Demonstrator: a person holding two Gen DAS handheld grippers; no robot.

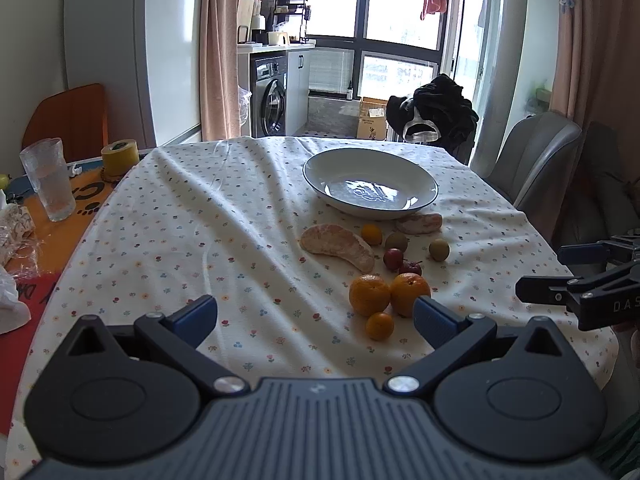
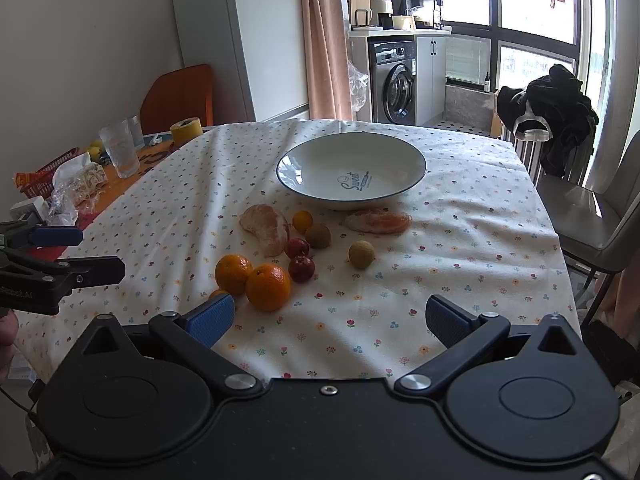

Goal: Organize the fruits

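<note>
An empty white bowl (image 1: 370, 184) (image 2: 351, 174) with a dark rim stands on the flowered tablecloth. In front of it lie loose fruits: two oranges (image 1: 369, 294) (image 2: 268, 286), a small kumquat (image 1: 379, 325), two peeled citrus pieces (image 1: 338, 245) (image 2: 267, 227), two small red fruits (image 2: 301, 268) and two greenish-brown round fruits (image 2: 361, 255). My left gripper (image 1: 316, 314) hovers open above the near table edge, left of the oranges. My right gripper (image 2: 330, 318) is open too, just short of the oranges, holding nothing. Each gripper shows at the edge of the other's view.
A drinking glass (image 1: 48, 180), a yellow tape roll (image 1: 119, 155) and crumpled plastic wrappers (image 2: 76, 186) sit on the table's left side. A grey chair (image 2: 592, 220) stands at the right, an orange chair (image 2: 178, 94) at the far left. Dark clothing (image 1: 434, 114) hangs over a chair behind the table.
</note>
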